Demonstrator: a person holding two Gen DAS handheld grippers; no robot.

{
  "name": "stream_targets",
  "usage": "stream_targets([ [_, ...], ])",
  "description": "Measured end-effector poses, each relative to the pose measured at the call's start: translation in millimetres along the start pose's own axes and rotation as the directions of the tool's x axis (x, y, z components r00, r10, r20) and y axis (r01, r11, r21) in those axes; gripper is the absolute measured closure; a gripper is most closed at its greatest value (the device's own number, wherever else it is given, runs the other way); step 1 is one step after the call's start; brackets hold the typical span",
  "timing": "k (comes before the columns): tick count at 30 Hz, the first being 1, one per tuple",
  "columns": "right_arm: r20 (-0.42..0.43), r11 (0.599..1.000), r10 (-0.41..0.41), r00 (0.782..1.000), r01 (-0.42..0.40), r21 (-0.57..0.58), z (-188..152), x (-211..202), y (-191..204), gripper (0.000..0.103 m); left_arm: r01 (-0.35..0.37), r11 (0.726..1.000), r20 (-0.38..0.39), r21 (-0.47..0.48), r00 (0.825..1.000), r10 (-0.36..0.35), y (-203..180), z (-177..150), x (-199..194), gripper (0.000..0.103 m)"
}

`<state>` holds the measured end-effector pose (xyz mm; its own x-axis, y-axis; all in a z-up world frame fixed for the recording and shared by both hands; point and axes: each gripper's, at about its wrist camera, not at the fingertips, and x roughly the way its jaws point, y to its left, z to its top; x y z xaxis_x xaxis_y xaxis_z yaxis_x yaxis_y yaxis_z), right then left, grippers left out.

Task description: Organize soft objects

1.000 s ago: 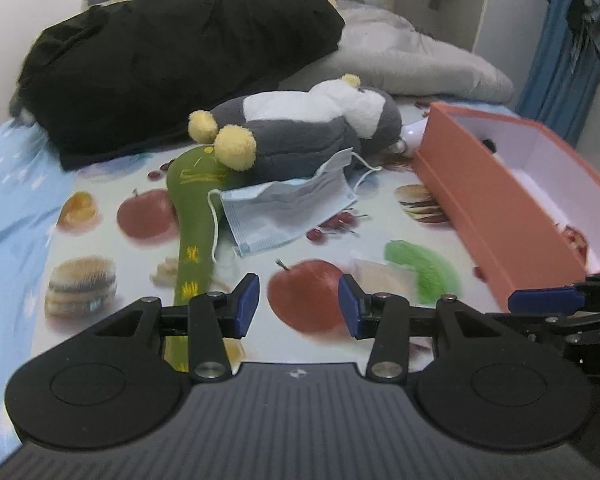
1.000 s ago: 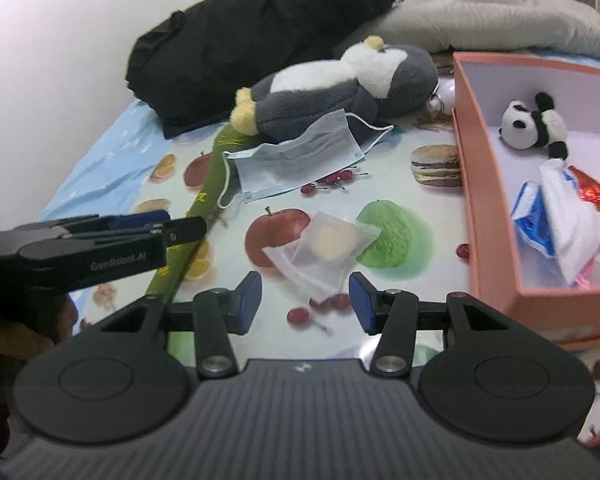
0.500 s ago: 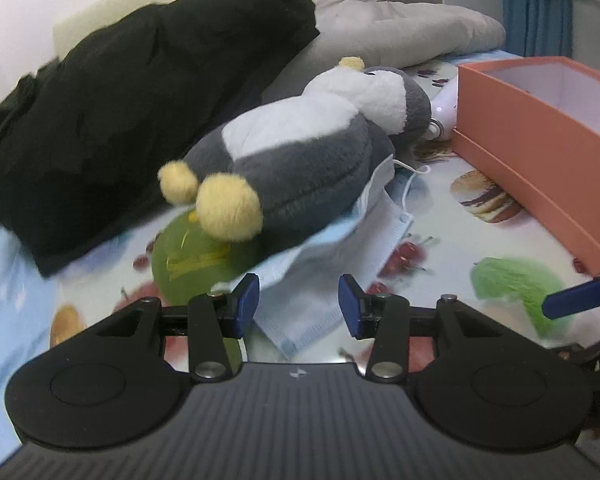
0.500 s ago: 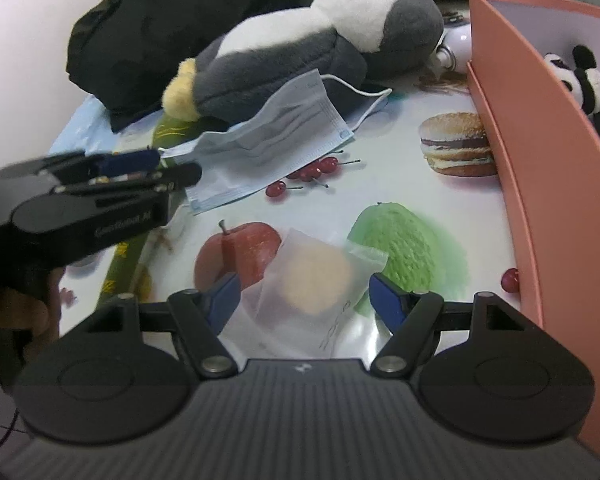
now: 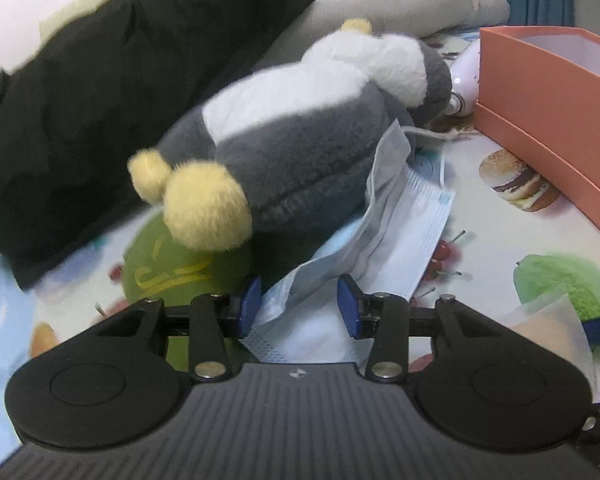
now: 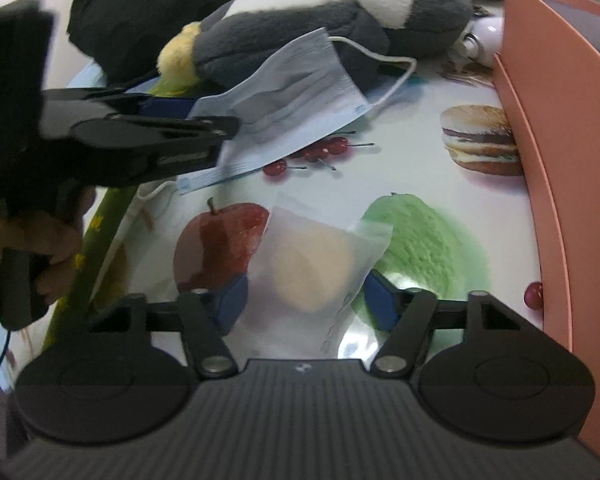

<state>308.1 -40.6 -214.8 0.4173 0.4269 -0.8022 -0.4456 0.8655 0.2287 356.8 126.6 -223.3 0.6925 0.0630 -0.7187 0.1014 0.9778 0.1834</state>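
Observation:
A blue face mask (image 5: 400, 232) leans on a grey and white penguin plush (image 5: 300, 160). Its near end lies between the closing jaws of my left gripper (image 5: 299, 306), and the pads do not press it. From the right wrist view the left gripper (image 6: 220, 124) sits at the mask (image 6: 296, 96), held by a hand. A frosted pouch (image 6: 312, 264) with a beige puff inside lies flat on the printed cloth. My right gripper (image 6: 306, 300) straddles it, jaws closing, pads at its side edges. The pouch is not crumpled.
An orange box (image 5: 540, 92) stands on the right, close to the right gripper (image 6: 560, 160). A long green item (image 5: 172, 264) with gold lettering lies under the plush's feet. A black jacket (image 5: 100, 100) and grey bedding (image 5: 400, 4) fill the back. A small white device (image 5: 466, 76) sits by the box.
Both grippers have come forward and down. The left has closed in on the mask's near end. The right widened its jaws over the pouch, then narrowed them around it.

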Motion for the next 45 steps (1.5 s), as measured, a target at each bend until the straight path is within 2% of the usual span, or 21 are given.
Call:
stream_targets([
  [2,0.0,1.0,0.002,1.0,-0.002,-0.004,0,0,2,0.054,0.009,1.0,-0.013,-0.022,1.0,-0.009,2,-1,3,0.073],
  [5,-0.003,1.0,0.012,1.0,-0.012,0.01,-1,-3,1,0.065,0.029,0.998,-0.023,-0.059,0.999,-0.031,5,-4,2,0.087],
  [8,0.001,1.0,0.02,1.0,-0.02,0.018,-3,-8,-1,0.071,0.055,0.993,-0.031,-0.106,0.998,-0.059,6,-7,-5,0.095],
  [15,0.017,0.999,0.03,0.999,-0.031,0.038,-9,-28,-6,0.076,0.083,0.975,-0.033,-0.206,0.995,-0.092,-2,-16,-38,0.1],
  [24,0.034,0.998,0.032,0.999,-0.033,0.049,-33,-72,-11,0.077,0.093,0.933,-0.04,-0.347,0.993,-0.114,-23,-44,-100,0.1],
  [33,0.0,0.999,0.031,1.0,-0.031,0.03,-67,-106,-17,0.076,0.076,0.884,-0.086,-0.462,0.988,-0.13,-54,-103,-161,0.1],
  [38,-0.008,0.999,0.009,1.0,-0.008,0.048,-84,-114,-30,0.075,0.084,0.842,-0.113,-0.533,0.979,-0.169,-60,-132,-178,0.1],
  [42,-0.02,0.998,-0.006,1.0,0.008,0.064,-93,-112,-44,0.073,0.084,0.859,-0.123,-0.506,0.978,-0.168,-66,-136,-180,0.099],
  [43,-0.024,0.998,-0.008,1.0,0.01,0.065,-94,-111,-47,0.072,0.093,0.862,-0.125,-0.498,0.976,-0.177,-68,-134,-179,0.097],
  [44,-0.027,0.998,-0.01,1.0,0.011,0.069,-96,-111,-49,0.072,0.105,0.863,-0.124,-0.495,0.974,-0.19,-68,-133,-178,0.088],
  [45,-0.025,0.997,-0.014,1.0,0.016,0.078,-96,-111,-52,0.068,0.117,0.862,-0.122,-0.493,0.972,-0.202,-69,-132,-178,0.067],
])
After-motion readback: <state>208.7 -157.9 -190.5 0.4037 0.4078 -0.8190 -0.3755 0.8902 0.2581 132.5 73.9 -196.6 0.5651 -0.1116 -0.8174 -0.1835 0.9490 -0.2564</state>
